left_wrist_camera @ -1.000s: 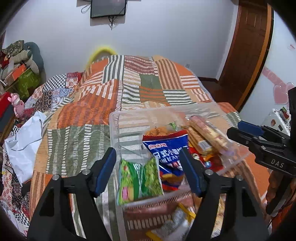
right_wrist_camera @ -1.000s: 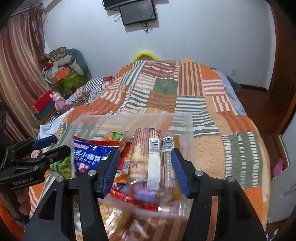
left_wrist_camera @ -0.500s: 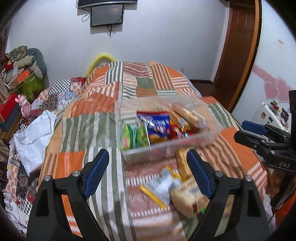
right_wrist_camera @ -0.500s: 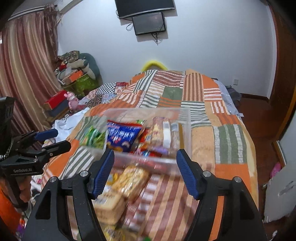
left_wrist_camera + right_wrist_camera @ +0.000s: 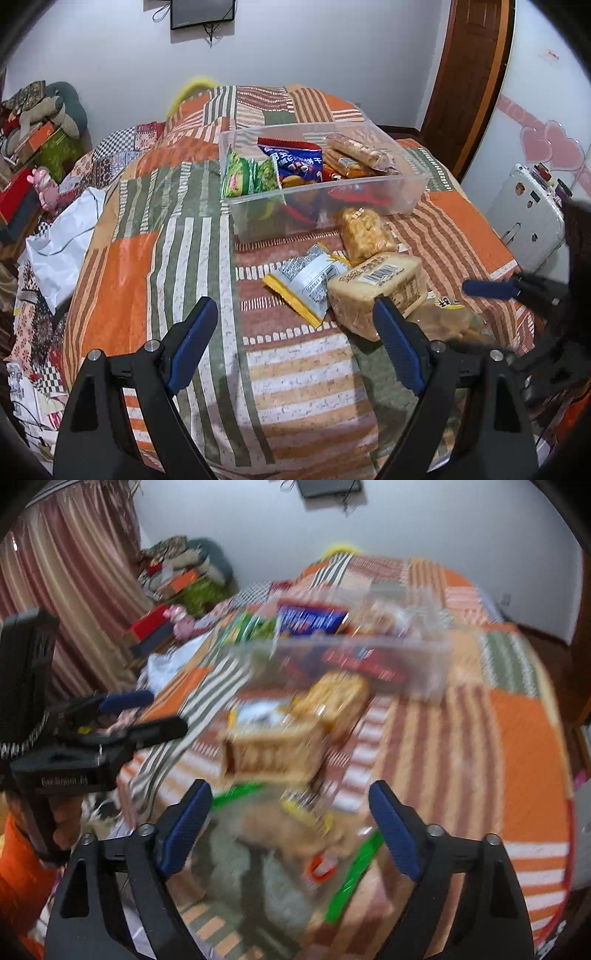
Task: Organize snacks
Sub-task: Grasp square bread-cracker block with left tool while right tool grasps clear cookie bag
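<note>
Clear bin [image 5: 413, 181] sits far on the bed [image 5: 155, 229], part-filled with snacks. Loose packs lie just in front of it: bread loaf [image 5: 376, 286], silver-yellow packet [image 5: 306, 280], biscuit bag [image 5: 364, 230]. Left gripper [image 5: 295, 347] released, nothing between its jaws. Right gripper [image 5: 291, 827] jaws opening, empty, above a blurred clear bag [image 5: 295, 830]. Best: take the nearest pack first, grip mid-body, don't crush the bread.

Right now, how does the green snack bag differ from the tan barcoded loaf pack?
The green snack bag stands upright inside the clear bin; the tan loaf pack lies flat on the quilt, outside the bin. The green bag looks thin and flat, while the loaf pack is a thick block. The green bag sits farther from the camera. Neither is held; both are sealed snack packs.
</note>
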